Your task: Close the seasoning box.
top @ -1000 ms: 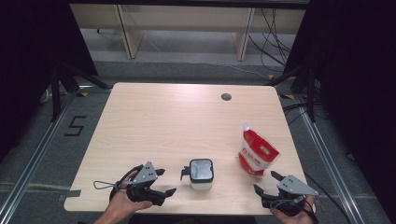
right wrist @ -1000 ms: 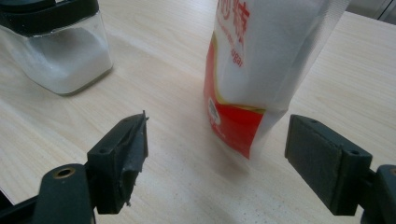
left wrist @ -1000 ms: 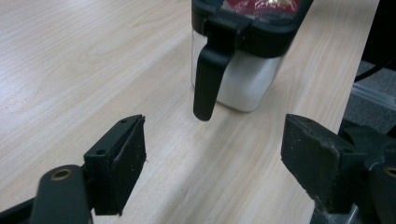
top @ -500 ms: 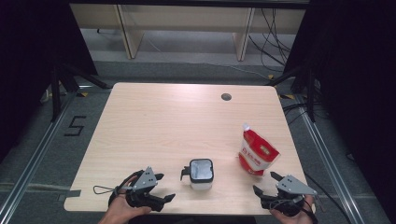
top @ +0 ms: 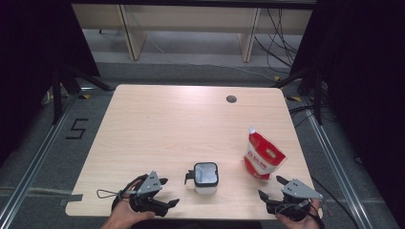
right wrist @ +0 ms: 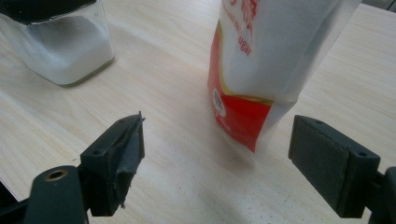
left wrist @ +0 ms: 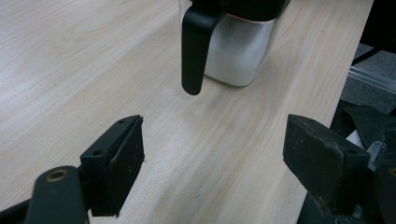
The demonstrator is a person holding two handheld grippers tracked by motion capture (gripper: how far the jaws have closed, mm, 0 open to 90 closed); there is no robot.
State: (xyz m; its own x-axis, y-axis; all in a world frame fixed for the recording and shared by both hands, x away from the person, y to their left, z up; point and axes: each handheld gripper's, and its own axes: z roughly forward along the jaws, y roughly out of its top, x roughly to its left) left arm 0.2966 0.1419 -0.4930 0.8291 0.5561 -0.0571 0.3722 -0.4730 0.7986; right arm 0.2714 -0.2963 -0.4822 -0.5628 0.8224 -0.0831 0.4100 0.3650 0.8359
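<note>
Left gripper [top: 165, 193]: shifted back toward table's near edge since 1 s ago, now left of container [top: 206, 177]. Jaws wide, empty, aimed at container handle [left wrist: 194, 49].

Right gripper [top: 271, 188]: position unchanged, jaws wide, empty, facing sugar pouch [top: 262, 153].

Pouch upright, right of container, apart from it. Container holds white granules, probably sugar.

Judgement: approach stage, nothing grasped yet.

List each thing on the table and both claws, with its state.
Jar: upright, part-filled with white powder, untouched.
Sugar pouch: standing upright, spout on top, untouched.
Left claw: open, empty, facing the jar's handle.
Right claw: open, empty, facing the pouch.
</note>
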